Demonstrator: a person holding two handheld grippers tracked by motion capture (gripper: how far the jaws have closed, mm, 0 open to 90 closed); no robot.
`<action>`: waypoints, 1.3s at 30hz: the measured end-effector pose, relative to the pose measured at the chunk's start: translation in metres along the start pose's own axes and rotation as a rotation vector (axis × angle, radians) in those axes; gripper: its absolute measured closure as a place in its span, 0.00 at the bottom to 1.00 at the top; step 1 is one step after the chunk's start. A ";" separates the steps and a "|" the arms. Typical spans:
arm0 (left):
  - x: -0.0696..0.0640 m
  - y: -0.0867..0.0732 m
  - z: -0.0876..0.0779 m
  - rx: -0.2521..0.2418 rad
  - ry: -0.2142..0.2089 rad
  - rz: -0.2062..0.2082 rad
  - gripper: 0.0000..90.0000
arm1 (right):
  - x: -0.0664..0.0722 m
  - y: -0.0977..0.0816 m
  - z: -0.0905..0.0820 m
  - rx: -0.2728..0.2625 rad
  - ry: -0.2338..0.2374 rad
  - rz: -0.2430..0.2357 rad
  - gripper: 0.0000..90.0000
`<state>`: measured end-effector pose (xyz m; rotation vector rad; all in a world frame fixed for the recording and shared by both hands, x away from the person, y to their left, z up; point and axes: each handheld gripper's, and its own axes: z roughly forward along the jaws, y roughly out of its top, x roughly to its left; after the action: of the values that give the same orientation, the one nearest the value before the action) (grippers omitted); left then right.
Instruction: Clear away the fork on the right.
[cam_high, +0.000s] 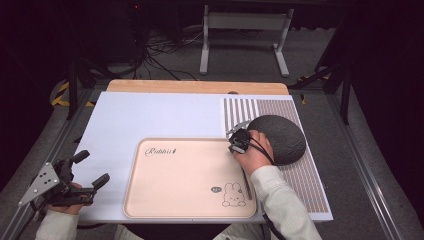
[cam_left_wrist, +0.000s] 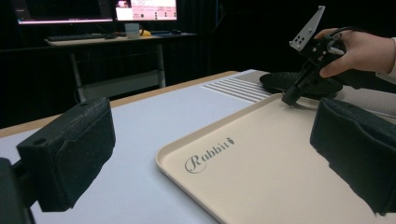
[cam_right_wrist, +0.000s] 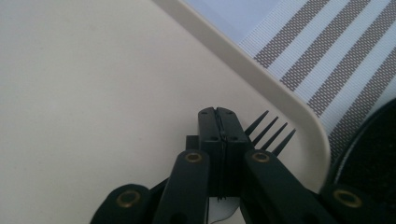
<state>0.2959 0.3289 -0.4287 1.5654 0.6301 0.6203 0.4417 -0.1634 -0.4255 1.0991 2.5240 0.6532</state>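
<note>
A beige tray (cam_high: 185, 175) with "Rabbit" lettering and a small rabbit drawing lies at the front middle of the white board. My right gripper (cam_high: 235, 146) (cam_left_wrist: 288, 99) points down at the tray's far right corner, jaws shut (cam_right_wrist: 218, 113). Just past them the tines of a black fork (cam_right_wrist: 273, 133) show low over the tray floor; whether the jaws pinch it I cannot tell. My left gripper (cam_high: 95, 166) rests at the board's front left corner, open with nothing between its black pads (cam_left_wrist: 70, 154).
A dark round domed dish (cam_high: 277, 137) (cam_left_wrist: 303, 84) sits on a brown-and-white striped mat (cam_high: 310, 185), right beside the tray's far right corner and my right hand. The board's edge (cam_high: 165, 220) runs close in front.
</note>
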 end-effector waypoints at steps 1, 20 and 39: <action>0.000 0.000 0.000 0.000 0.001 0.000 0.01 | -0.002 -0.001 -0.001 0.003 -0.001 -0.001 1.00; 0.000 0.000 0.000 0.003 0.000 -0.001 0.01 | -0.008 -0.006 -0.026 -0.125 0.012 0.004 0.81; -0.001 -0.001 0.002 0.010 0.001 -0.003 0.01 | -0.022 -0.048 -0.107 -0.503 0.009 -0.003 0.26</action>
<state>0.2964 0.3272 -0.4297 1.5736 0.6373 0.6169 0.3789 -0.2391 -0.3579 0.9039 2.1807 1.2070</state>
